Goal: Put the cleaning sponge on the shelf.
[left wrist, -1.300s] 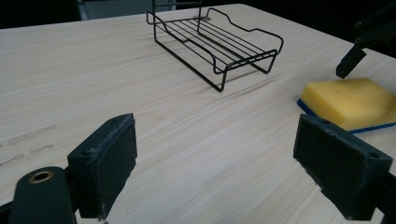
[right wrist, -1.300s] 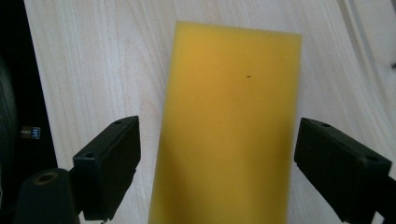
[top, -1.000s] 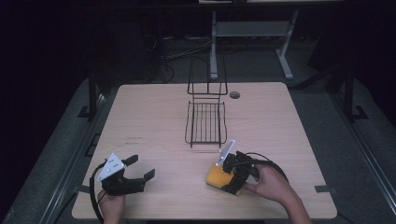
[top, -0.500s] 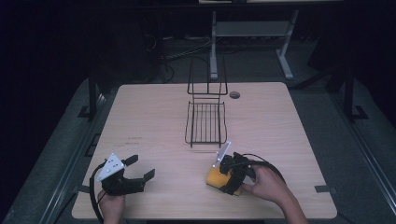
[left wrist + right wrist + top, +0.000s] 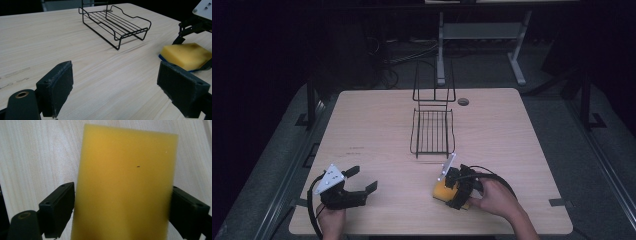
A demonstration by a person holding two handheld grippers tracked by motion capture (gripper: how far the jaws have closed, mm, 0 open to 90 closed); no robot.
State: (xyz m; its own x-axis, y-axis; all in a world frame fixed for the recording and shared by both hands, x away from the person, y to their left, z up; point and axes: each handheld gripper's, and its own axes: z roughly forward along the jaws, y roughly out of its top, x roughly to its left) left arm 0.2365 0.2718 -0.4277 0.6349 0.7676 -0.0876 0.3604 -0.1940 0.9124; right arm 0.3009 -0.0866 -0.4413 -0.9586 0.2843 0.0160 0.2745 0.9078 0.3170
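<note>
Straddling the yellow sponge [image 5: 125, 187], the right tongs [image 5: 458, 191] have a jaw against each long side of it, clasping it as it lies flat on the bench [image 5: 522, 150] near the front edge. Over on the other side the left tongs [image 5: 354, 187] sit low above the wood, jaws spread wide with nothing between them. The black wire rack [image 5: 432, 131] stands mid-bench, just beyond the sponge.
</note>
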